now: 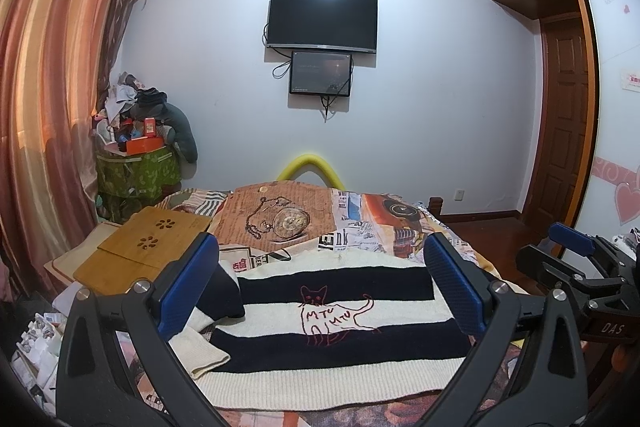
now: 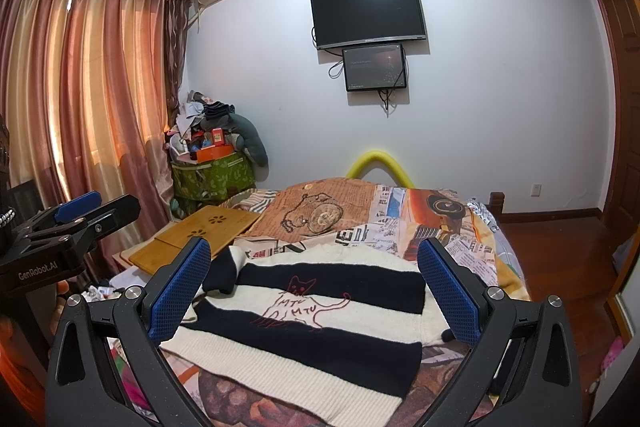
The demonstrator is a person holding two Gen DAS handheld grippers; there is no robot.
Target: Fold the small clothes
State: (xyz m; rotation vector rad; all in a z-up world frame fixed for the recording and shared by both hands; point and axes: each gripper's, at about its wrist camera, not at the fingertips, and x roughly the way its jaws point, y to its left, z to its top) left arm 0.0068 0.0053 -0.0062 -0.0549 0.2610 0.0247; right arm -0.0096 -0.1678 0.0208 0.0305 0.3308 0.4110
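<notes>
A cream and navy striped knit sweater [image 1: 332, 343] with a red outlined cat lies flat on the bed; it also shows in the right wrist view [image 2: 320, 331]. Its left sleeve [image 1: 208, 339] is folded in over the body. My left gripper [image 1: 320, 291] is open and empty, held above the sweater's near edge. My right gripper [image 2: 316, 291] is open and empty above the sweater too. The right gripper shows at the right edge of the left wrist view [image 1: 580, 267]. The left gripper shows at the left edge of the right wrist view [image 2: 72, 223].
The bed has a patterned newspaper-print cover [image 1: 360, 219]. A bamboo lap tray [image 1: 148, 247] lies at the bed's left. A cluttered green bin [image 1: 136, 175] stands by the curtains [image 1: 48, 107]. Wooden floor and a door [image 1: 564, 123] are at the right.
</notes>
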